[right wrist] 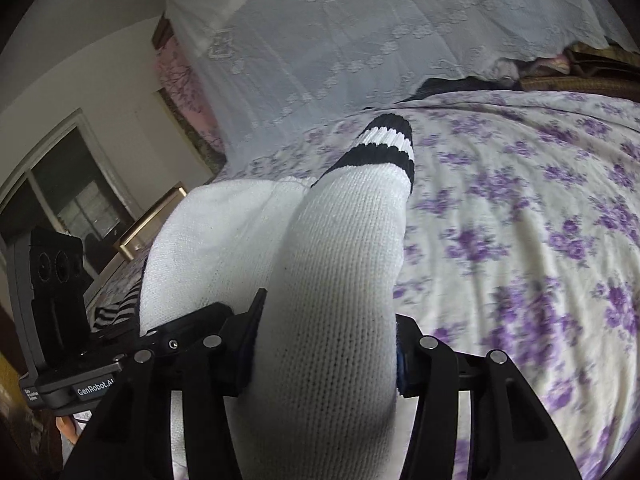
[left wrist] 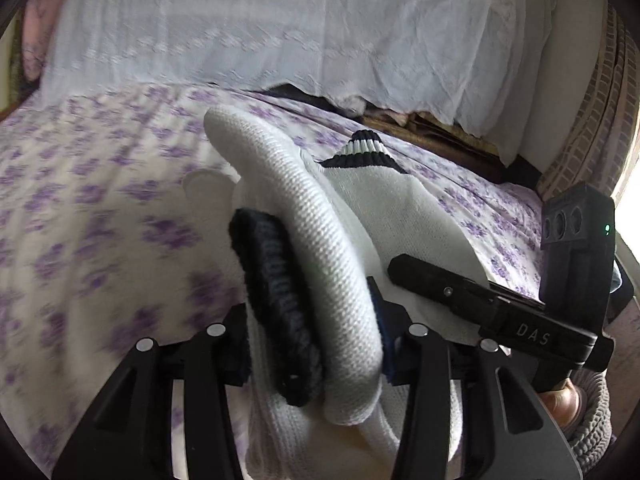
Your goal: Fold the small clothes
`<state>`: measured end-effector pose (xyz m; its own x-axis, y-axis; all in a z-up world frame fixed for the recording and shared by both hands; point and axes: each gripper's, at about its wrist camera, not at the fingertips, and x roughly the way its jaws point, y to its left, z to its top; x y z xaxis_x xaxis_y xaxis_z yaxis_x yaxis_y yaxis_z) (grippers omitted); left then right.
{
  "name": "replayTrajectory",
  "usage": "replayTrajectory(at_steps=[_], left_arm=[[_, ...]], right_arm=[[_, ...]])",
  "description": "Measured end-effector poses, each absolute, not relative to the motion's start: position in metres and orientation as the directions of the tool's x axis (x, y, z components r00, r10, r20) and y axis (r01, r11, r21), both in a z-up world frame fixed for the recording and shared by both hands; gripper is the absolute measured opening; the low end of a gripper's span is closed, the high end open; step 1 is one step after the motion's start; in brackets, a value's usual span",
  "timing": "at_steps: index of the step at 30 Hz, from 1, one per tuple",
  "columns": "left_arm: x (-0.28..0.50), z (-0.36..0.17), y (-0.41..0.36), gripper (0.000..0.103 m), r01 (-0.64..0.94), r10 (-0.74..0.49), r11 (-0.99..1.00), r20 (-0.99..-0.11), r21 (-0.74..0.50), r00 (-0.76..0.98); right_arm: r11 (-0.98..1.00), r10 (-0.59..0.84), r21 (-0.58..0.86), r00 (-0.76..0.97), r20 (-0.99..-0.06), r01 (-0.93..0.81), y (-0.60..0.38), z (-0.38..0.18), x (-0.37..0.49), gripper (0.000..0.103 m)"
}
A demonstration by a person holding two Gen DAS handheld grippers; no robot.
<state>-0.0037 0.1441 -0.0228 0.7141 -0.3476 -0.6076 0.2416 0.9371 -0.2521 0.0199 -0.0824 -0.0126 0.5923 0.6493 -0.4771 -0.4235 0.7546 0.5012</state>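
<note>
A white knit sock [left wrist: 288, 200] bends in an arc over the bed, and my left gripper [left wrist: 312, 332] is shut on its near end, beside a dark knit cuff [left wrist: 276, 300]. The far cuff with black and white stripes [left wrist: 364, 152] points at the bed's back. My right gripper [left wrist: 404, 268] reaches in from the right against the white fabric. In the right wrist view my right gripper [right wrist: 326, 352] is shut on the white sock [right wrist: 344, 240], whose striped cuff [right wrist: 388, 140] sticks out ahead. My left gripper [right wrist: 192, 320] sits close on the left, touching a second white fold [right wrist: 200, 240].
The bed carries a white sheet with purple flowers [left wrist: 100, 220] [right wrist: 520, 240]. A white lace cover [left wrist: 280, 20] lies over the back. A hand in a knit sleeve [left wrist: 560, 400] holds the right gripper. Striped fabric [right wrist: 112, 312] lies at the left, with a window [right wrist: 72, 200] beyond.
</note>
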Motion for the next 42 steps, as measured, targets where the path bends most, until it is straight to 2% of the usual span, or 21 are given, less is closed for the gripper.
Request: replayTrajectory(at_steps=[8, 20, 27, 34, 40, 42], left_arm=[[-0.054, -0.001, 0.211, 0.044, 0.108, -0.225, 0.969, -0.61, -0.223, 0.76], [-0.122, 0.049, 0.344, 0.044, -0.13, 0.005, 0.974, -0.548, -0.188, 0.836], [-0.156, 0.064, 0.425, 0.044, -0.251, 0.106, 0.944, -0.524, -0.214, 0.845], [-0.172, 0.052, 0.495, 0.045, -0.335, 0.149, 0.9, -0.526, -0.28, 0.837], [-0.159, 0.016, 0.531, 0.045, -0.391, 0.135, 0.859, -0.59, -0.331, 0.796], [-0.149, 0.004, 0.535, 0.046, -0.413, 0.145, 0.853, -0.616, -0.318, 0.774]], right_arm=[[0.684, 0.73, 0.507, 0.496, -0.47, -0.525, -0.008, 0.01, -0.004, 0.053], [0.534, 0.839, 0.516, 0.341, -0.425, -0.67, 0.148, 0.064, -0.033, 0.053], [0.433, 0.88, 0.516, 0.223, -0.42, -0.739, 0.241, 0.085, -0.042, 0.053], [0.364, 0.892, 0.523, 0.126, -0.434, -0.771, 0.314, 0.085, -0.047, 0.053], [0.368, 0.874, 0.545, 0.08, -0.48, -0.753, 0.348, 0.057, -0.035, 0.053], [0.377, 0.869, 0.57, 0.065, -0.491, -0.73, 0.352, 0.039, -0.027, 0.055]])
